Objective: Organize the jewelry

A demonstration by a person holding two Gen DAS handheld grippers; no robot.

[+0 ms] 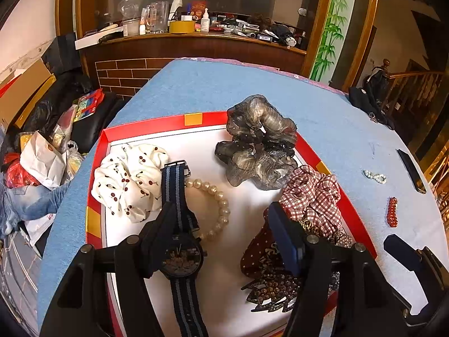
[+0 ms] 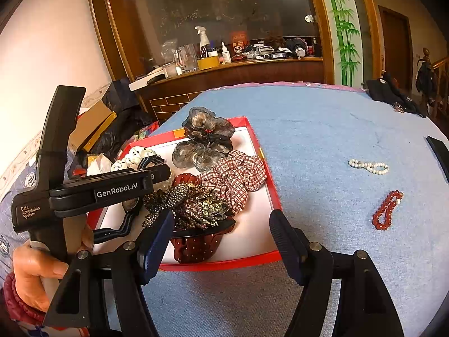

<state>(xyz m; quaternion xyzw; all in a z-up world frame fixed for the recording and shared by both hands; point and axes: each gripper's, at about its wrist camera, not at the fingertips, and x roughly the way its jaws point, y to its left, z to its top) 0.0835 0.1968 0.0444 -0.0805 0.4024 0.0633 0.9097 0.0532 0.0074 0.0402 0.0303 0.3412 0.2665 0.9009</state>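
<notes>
Left gripper (image 1: 221, 219): jaws spread wide, holding nothing; it hovered over the near part of the tray, its left finger (image 1: 162, 224) overlapping the watch in view, contact not clear.
Right gripper (image 2: 221, 224): jaws spread wide, holding nothing; poised over the tray's near right corner.
Tray (image 1: 157, 122): red-rimmed, white floor, on the blue-covered worktop (image 2: 322, 123).
Watch (image 1: 179, 255): dark face, blue striped strap, lying in the tray's near left part.
Pearl bracelet (image 1: 221, 207): in the tray, just right of the watch strap.
Cherry-print scrunchie (image 1: 126, 182): far left in the tray, touching the strap.
Grey scrunchie (image 1: 258, 146): far right in the tray, resting partly over the far rim.
Checked scrunchie (image 2: 238, 179): against the tray's right rim, near of the grey one.
Beaded hair clip (image 2: 190, 207): on a dark red dotted scrunchie (image 2: 193, 248), near right in the tray.
White bead bracelet (image 2: 369, 167): on the worktop, well right of the tray.
Red bead bracelet (image 2: 385, 210): on the worktop, near of the white one.
</notes>
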